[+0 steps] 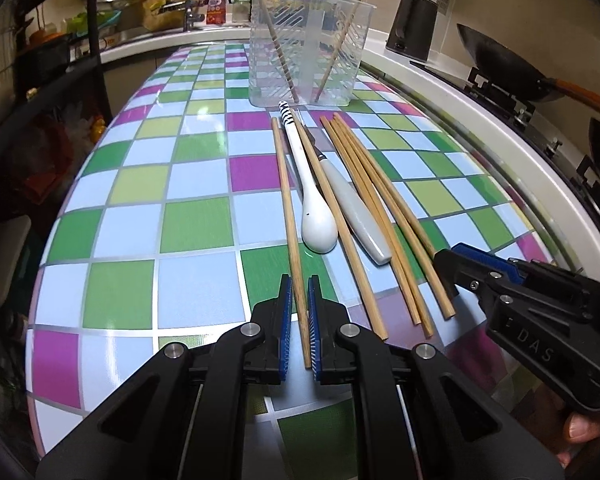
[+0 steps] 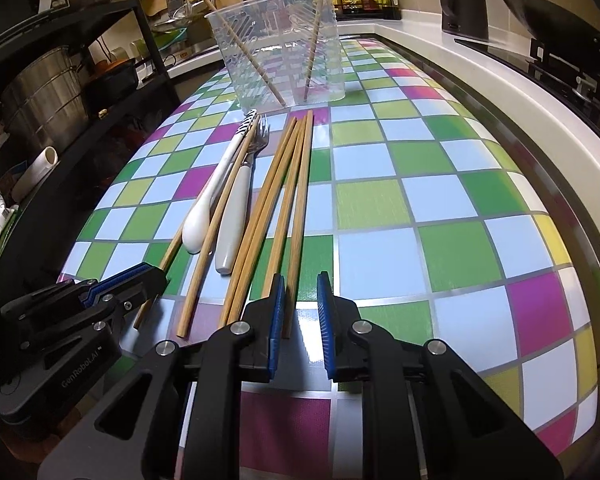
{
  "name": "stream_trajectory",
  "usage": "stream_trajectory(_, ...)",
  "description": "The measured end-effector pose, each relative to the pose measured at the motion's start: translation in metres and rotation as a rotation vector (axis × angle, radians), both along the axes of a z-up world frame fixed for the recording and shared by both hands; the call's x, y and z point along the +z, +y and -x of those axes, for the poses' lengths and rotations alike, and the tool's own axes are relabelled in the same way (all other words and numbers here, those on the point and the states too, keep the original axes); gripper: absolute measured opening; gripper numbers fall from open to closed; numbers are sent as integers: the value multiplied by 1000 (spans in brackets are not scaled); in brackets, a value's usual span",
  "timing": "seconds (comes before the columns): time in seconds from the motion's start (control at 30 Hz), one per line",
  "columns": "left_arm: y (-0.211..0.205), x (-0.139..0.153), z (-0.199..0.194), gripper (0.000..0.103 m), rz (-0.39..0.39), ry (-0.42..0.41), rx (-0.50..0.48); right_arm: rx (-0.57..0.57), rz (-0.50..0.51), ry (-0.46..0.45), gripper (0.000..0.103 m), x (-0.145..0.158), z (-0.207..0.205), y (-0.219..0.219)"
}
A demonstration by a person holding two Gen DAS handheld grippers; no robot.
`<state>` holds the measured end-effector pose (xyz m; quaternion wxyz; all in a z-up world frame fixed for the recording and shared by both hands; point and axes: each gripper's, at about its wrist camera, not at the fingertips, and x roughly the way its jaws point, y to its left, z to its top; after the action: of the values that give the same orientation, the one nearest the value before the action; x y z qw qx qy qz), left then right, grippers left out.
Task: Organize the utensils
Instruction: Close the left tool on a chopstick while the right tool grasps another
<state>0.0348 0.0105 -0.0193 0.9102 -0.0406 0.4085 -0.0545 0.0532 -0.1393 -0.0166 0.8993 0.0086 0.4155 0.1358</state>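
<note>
Several wooden chopsticks, a white spoon [image 1: 318, 226] [image 2: 195, 227] and a white-handled fork [image 1: 356, 216] [image 2: 232, 220] lie side by side on the checked tabletop [image 1: 196, 224]. My left gripper [image 1: 300, 280] [image 2: 150, 276] is shut on the near end of the leftmost chopstick [image 1: 288, 200]. My right gripper [image 2: 301, 280] [image 1: 450, 260] stands open at the near ends of the right-hand chopsticks. The rightmost chopstick [image 2: 300, 200] ends between its jaws, beside the left pad and apart from the right one. Behind the utensils stands a clear plastic holder [image 1: 312, 52] [image 2: 276, 52] with two chopsticks leaning in it.
A wok [image 1: 500, 64] sits on the stove to the right, with a black kettle [image 1: 414, 26] behind it. A sink and tap [image 1: 184, 4] lie at the back left. A black shelf with a steel pot [image 2: 40, 92] borders the table's left side.
</note>
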Motion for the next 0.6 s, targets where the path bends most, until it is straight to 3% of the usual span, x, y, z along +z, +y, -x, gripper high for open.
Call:
stream_trajectory(0.13, -3, 0, 3, 9, -31, -18, 11, -3, 40, -19, 6, -1, 2, 1)
stream_trajectory(0.3, -5, 0, 5, 6, -51, -33, 26, -17, 59, -37, 5, -1, 3, -1)
stream_trajectory(0.6, 16, -1, 7, 6, -36, -47, 146, -117, 72, -65, 5, -1, 3, -24)
